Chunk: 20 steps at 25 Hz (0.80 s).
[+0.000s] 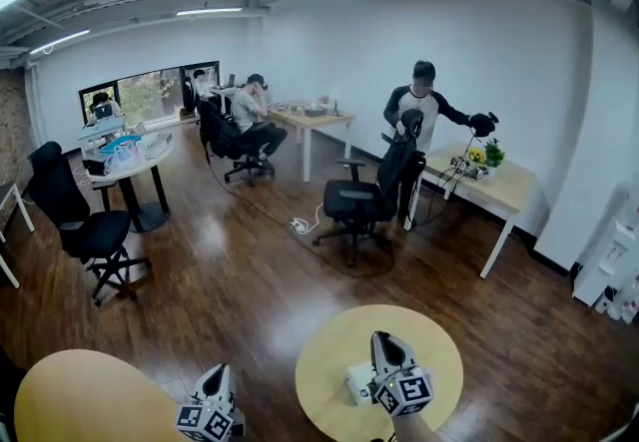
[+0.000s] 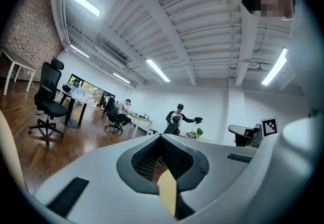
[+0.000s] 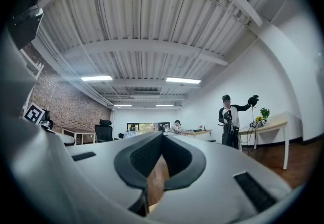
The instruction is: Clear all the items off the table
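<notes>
The round yellow table (image 1: 334, 355) sits at the near edge of the head view, with the right gripper (image 1: 385, 340) held over its near right part. A small pale block (image 1: 359, 382) shows just left of that gripper; whether it lies on the top or belongs to the tool I cannot tell. Its jaws are pressed together on nothing. The left gripper (image 1: 216, 372), also closed and empty, hangs beside a second yellow table (image 1: 80, 395) at near left.

Pale yellow-tan across the round table (image 1: 329, 360). Above it, grey-white on the right gripper (image 1: 383, 340), with black-and-white square markers (same on the left gripper (image 1: 216, 375), left of the table). Beyond the table, glossy reddish-brown floor (image 1: 230, 270) and black chairs (image 1: 364, 196).
</notes>
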Each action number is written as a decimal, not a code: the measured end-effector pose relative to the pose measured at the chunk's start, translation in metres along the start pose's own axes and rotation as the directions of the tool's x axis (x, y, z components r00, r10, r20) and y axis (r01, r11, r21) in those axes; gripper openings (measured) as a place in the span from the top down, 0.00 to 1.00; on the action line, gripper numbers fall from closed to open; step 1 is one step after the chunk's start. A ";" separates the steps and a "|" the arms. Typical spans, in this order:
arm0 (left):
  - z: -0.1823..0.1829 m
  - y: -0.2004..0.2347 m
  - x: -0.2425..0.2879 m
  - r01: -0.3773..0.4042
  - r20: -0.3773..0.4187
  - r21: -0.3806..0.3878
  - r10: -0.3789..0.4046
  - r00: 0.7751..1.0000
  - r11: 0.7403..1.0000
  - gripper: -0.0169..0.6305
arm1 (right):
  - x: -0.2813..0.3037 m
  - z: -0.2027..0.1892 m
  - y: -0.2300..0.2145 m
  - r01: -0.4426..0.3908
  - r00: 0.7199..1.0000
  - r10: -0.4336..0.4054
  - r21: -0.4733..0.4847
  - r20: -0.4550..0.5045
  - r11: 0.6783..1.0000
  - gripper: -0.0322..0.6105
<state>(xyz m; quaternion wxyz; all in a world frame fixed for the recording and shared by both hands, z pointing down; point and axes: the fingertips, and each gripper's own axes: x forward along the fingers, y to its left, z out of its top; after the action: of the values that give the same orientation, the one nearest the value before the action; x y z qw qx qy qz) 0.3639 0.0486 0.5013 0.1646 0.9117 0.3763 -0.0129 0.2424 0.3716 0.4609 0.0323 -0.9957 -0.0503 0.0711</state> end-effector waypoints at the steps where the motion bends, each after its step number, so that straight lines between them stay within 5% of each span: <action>1: 0.000 0.000 0.000 0.000 -0.001 0.002 0.000 1.000 1.000 0.99 | 0.000 0.000 0.000 -0.003 1.000 0.003 -0.002 -0.001 1.000 0.95; 20: 0.000 -0.007 -0.019 -0.003 -0.021 -0.031 0.003 1.000 1.000 0.99 | -0.003 -0.013 0.015 -0.043 0.997 0.041 -0.031 -0.064 0.999 0.95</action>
<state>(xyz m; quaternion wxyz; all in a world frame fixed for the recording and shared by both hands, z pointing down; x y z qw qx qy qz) 0.3454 0.0407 0.5020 0.1747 0.9096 0.3769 0.0028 0.2430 0.3552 0.4731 0.0163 -0.9987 -0.0294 0.0395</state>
